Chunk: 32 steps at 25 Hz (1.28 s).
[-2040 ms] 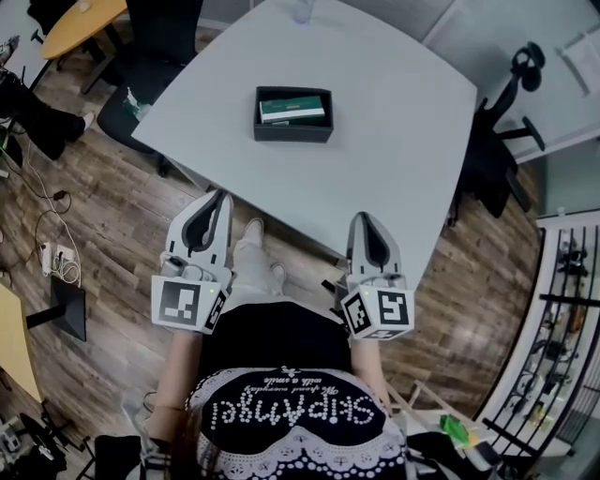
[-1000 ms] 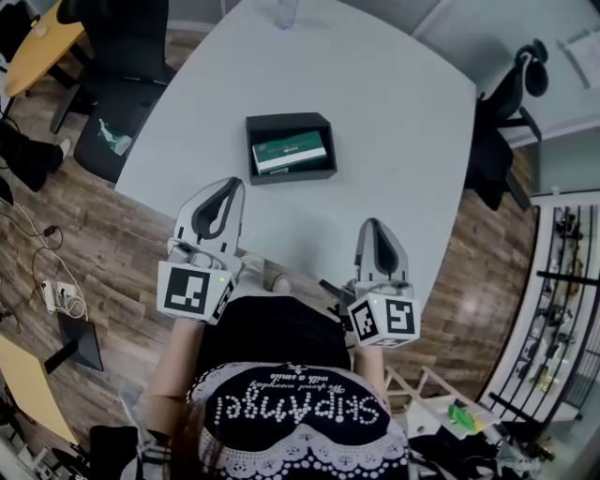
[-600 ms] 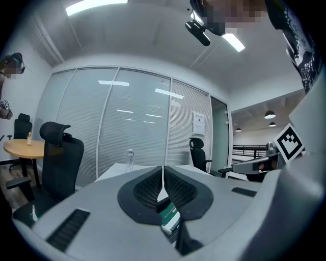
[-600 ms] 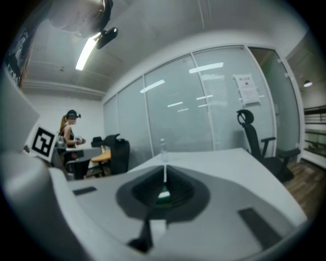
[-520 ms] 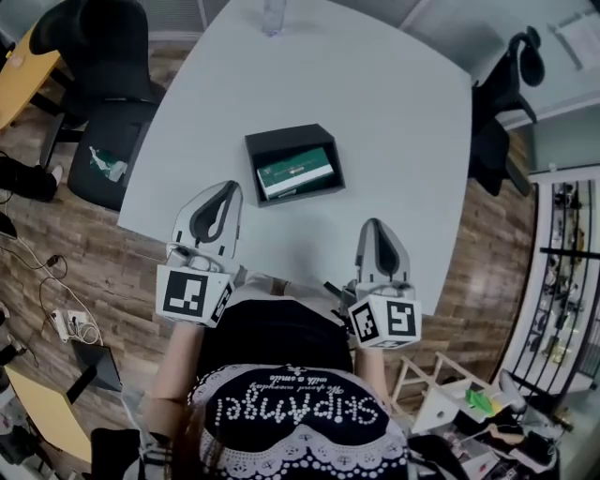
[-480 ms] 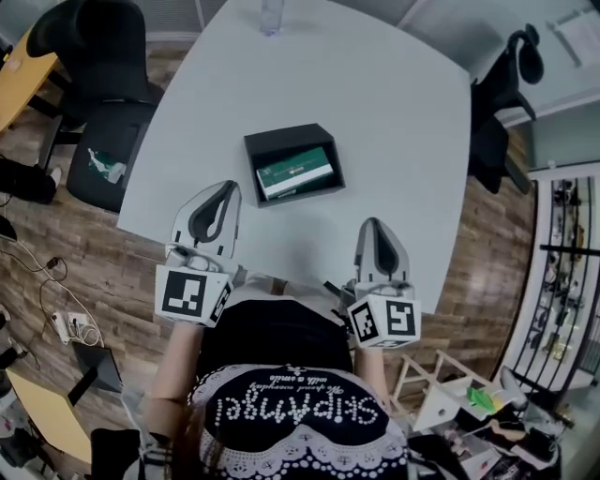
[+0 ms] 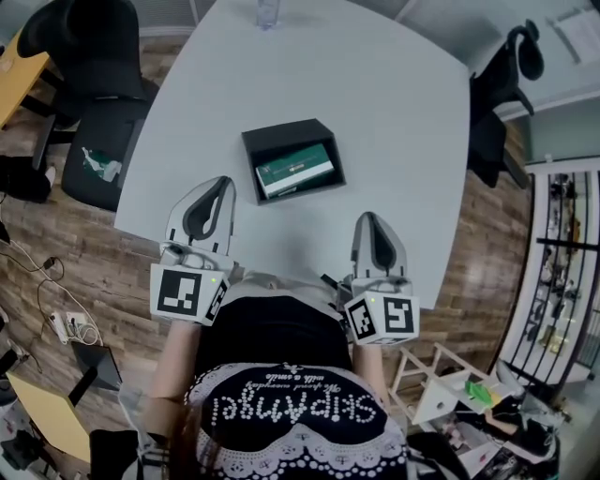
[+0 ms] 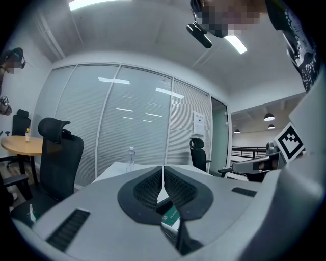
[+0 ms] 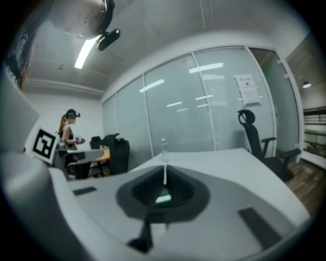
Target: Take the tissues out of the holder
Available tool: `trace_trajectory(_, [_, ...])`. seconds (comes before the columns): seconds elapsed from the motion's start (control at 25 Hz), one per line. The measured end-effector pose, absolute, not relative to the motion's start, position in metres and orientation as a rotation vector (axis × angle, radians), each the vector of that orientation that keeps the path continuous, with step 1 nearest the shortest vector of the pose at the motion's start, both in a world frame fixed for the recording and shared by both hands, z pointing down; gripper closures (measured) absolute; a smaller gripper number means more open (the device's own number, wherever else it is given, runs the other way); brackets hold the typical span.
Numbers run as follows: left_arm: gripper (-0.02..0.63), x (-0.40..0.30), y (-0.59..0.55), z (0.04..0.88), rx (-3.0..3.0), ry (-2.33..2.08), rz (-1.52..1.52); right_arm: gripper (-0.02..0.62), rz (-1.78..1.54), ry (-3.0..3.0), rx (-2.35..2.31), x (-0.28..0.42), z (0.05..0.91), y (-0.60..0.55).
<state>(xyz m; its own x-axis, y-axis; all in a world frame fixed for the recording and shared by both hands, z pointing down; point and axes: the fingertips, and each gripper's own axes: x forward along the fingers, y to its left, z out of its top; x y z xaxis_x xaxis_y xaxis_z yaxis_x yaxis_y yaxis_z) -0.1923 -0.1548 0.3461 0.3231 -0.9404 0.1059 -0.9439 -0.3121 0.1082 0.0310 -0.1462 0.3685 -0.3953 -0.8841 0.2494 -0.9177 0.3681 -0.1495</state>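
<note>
Nearest: left gripper (image 7: 219, 184) and right gripper (image 7: 368, 218), held over the near edge of the table (image 7: 394, 122), pointed roughly level toward its far side. Both clenched tip to tip, nothing pinched; only a thin slit showing in each gripper view. Probably carried closed for the approach, with no call to part before the reach. Spaced either side of the body and well short of the target: judged a ready stance, not a grasp.

Next out: holder (image 7: 251, 167), black, open-topped, flat on the table, ahead of the left gripper and closer to it than to the right. Inside, the tissues (image 7: 296, 170), a green pack lying flat and slightly skewed within the walls, untouched. Green glimpsed behind the closed tips in both gripper views, so both seemingly aimed at it. Open top likely there to allow a straight lift out.

Farther: bottle (image 7: 267, 11) at the far edge, well apart. Beyond, office chairs (image 7: 101, 131) off the table's left side.
</note>
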Motion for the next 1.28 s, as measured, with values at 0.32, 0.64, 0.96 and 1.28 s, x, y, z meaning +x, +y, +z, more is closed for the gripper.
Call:
trace_trajectory(0.32, [0.566, -0.195, -0.155, 0.342, 2.393, -1.802, 0.031, 0.560, 0.395, -2.520, 1.618, 0.035, 0.364, -0.156])
trace_trajectory(0.64, [0.566, -0.180, -0.159, 0.336, 2.379, -1.827, 0.022, 0.560, 0.388, -2.538, 1.591, 0.049, 0.358, -0.165])
trace_trajectory(0.96, [0.566, -0.171, -0.162, 0.328, 2.376, -1.844, 0.015, 0.560, 0.389, -2.553, 1.588, 0.061, 0.352, -0.171])
trace_trajectory(1.28, [0.566, -0.164, -0.167, 0.319, 2.389, -1.851, 0.002, 0.560, 0.367, -2.532, 1.654, 0.094, 0.342, -0.180])
